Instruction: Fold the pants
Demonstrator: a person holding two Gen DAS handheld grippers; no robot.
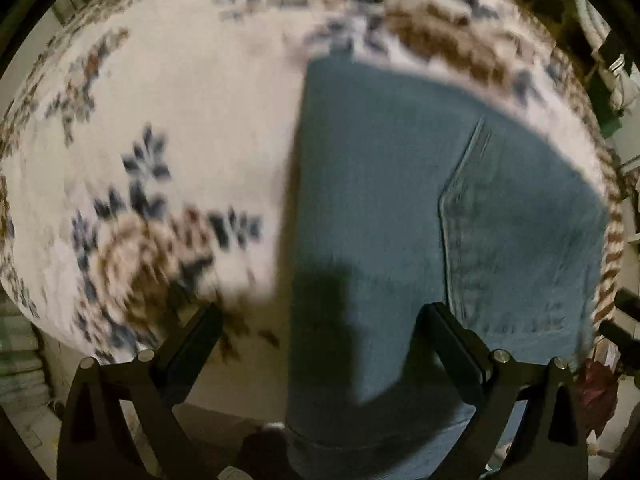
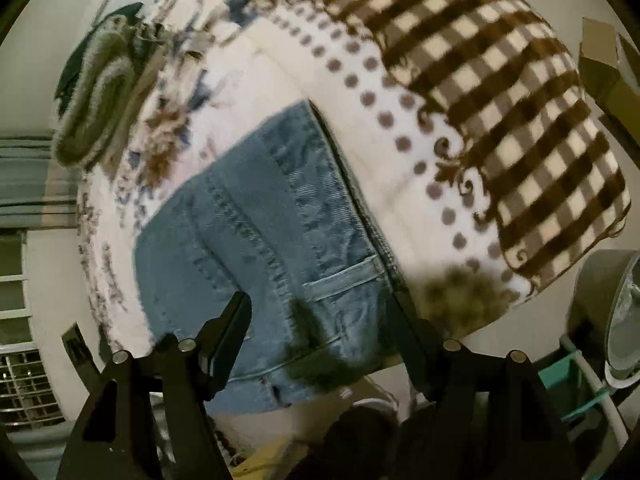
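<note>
Pants (image 1: 400,208) lie below both wide-spread tongs (image 1: 324,320), ungripped.

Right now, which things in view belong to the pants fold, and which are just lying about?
Job:
- blue jeans, lying on the blanket
- left gripper, fingers open
- right gripper, fingers open, nothing held

Lying about:
- floral blanket under the jeans
- brown checked blanket
- green striped cloth
- cardboard box

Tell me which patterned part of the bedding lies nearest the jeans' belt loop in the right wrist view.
The white band with grey dots, beside the jeans; the brown check blanket lies beyond it.
</note>
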